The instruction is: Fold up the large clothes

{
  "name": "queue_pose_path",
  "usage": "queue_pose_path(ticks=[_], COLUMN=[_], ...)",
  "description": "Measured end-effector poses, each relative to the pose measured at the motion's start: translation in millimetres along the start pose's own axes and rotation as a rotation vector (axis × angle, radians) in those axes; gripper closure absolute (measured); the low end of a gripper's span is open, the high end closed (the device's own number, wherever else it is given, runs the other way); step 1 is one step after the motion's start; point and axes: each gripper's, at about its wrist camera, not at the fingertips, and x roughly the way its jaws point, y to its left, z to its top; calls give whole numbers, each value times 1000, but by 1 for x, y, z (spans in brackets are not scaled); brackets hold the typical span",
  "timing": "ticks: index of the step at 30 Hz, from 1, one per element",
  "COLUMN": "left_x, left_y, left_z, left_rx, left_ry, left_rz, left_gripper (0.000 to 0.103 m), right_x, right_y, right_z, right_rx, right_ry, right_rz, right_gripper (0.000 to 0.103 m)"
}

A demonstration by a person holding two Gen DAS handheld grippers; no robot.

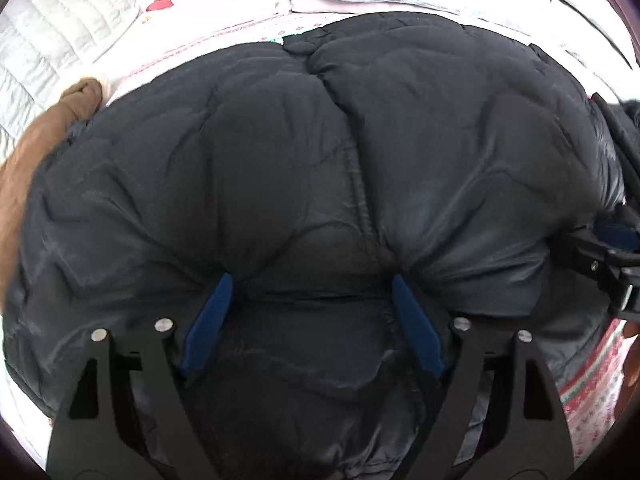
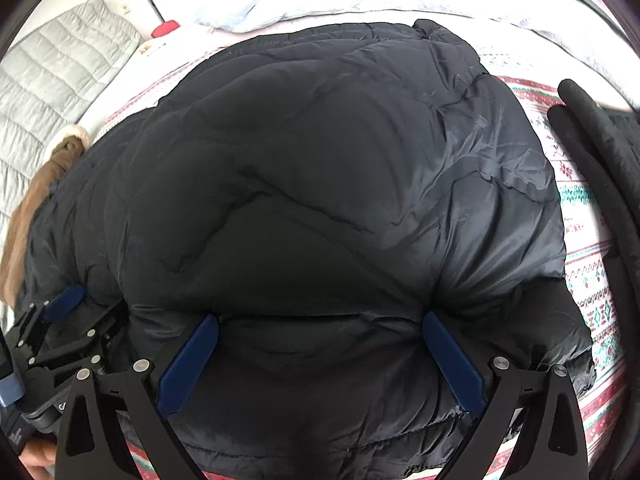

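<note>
Across the patterned bedspread (image 2: pixel 576 240) lies your task's thing, a big black puffer jacket (image 2: pixel 320 180), spread wide and filling most of both views. Take the jacket as your landmark: a brown fur-trimmed piece (image 1: pixel 36 140) sits at its left end, a grey quilted blanket (image 2: pixel 52 80) lies beyond that end, and a pale blue bundle (image 2: pixel 248 8) rests on its far side. A dark rolled item (image 2: pixel 592 152) lies off its right end, just apart from it.

Your left gripper (image 1: pixel 308 292) is spread wide, its blue pads (image 1: pixel 210 320) pressed into the jacket's near edge, with a puckered ridge of fabric bunching between them. Your right gripper (image 2: pixel 320 336) is likewise spread, its pads (image 2: pixel 452 364) set into the near edge further toward the jacket's right end. Neither has closed on the cloth, though both sit deep in it.

Expect the jacket to handle as a soft, puffy, springy thing: light for its bulk, but it will likely balloon back when you let go. The shell looks glossy, so it is probably slippery; a thin pinch of the outer skin alone may slide out. Take a deep bite through the full padded thickness at the near hem, ideally on a stitched seam or the bound edge, where the layers are held together. Keep both holds level so the fold line runs straight, and press the air out once the near edge is laid over.
</note>
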Motion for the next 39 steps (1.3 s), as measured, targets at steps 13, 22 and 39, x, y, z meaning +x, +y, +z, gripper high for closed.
queue_pose_path(ticks=[13,22,39], left_x=[1,2,3], left_y=[11,12,18], left_z=[-3,-4,-3], left_rx=[8,-5,-5], left_ry=[-12,-14,-7], left_rz=[-41,-40,-66], left_gripper=[20,20,20], right_x=[-63,-20,9], right_y=[-113,-124,-111], right_z=[-55,-63,-58], right_rx=[517,551,788], right_ry=[-136,-1,-113], right_rz=[258,470,630], right_gripper=[0,8,78])
